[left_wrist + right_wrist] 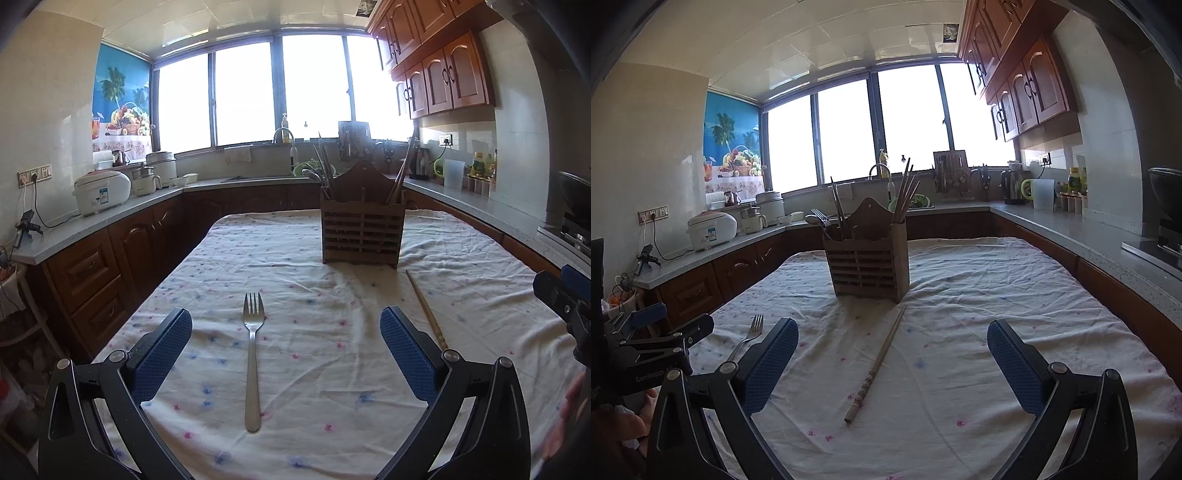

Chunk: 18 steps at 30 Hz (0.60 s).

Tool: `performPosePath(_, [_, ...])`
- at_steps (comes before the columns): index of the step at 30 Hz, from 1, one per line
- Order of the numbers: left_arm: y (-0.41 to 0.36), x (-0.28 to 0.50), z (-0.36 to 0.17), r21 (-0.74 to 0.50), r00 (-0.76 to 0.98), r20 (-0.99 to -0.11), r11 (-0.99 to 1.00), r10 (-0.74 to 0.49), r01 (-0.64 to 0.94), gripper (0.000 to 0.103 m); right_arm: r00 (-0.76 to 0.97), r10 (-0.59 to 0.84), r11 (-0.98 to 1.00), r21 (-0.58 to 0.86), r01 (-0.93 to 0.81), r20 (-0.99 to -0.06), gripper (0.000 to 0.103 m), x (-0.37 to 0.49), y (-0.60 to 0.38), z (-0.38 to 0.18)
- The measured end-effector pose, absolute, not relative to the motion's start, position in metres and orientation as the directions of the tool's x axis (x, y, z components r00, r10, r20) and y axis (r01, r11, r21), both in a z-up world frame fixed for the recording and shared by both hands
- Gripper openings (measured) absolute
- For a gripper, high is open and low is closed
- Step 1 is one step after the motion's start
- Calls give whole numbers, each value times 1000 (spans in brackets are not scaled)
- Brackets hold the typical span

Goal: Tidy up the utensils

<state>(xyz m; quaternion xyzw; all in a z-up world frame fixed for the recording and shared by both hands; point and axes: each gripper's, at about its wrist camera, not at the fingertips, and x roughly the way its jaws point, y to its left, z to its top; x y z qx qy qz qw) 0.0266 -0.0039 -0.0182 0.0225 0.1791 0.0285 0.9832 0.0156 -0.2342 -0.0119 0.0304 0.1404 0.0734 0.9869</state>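
Fork (252,363) lies flat on the flowered tablecloth (314,387), tines pointing away toward the wooden utensil holder (362,230), handle end nearest the camera, directly between the left gripper (286,332) fingers, which are spread wide apart and hold nothing. A single wooden chopstick (875,363) lies on the cloth in front of the holder, thin tip close to the holder's base, thick end toward the camera; in the right view it sits between the right gripper (892,345) fingers, closer to the left finger, fingers also wide apart, nothing gripped. Fork and chopstick are apart, not touching. Holder stands upright near the far middle of the table: chopsticks stick up from its right compartment, spoons, forks and more sticks from the left. Kitchen counter (1071,229) wraps around the table; bright windows (240,96) behind.
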Motion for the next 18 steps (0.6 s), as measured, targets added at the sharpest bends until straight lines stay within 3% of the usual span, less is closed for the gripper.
performPosePath(18, [-5, 17, -5, 56, 950, -306, 997, 66, -51, 103, 956, 160, 986, 82, -144, -247, 103, 10, -236, -7])
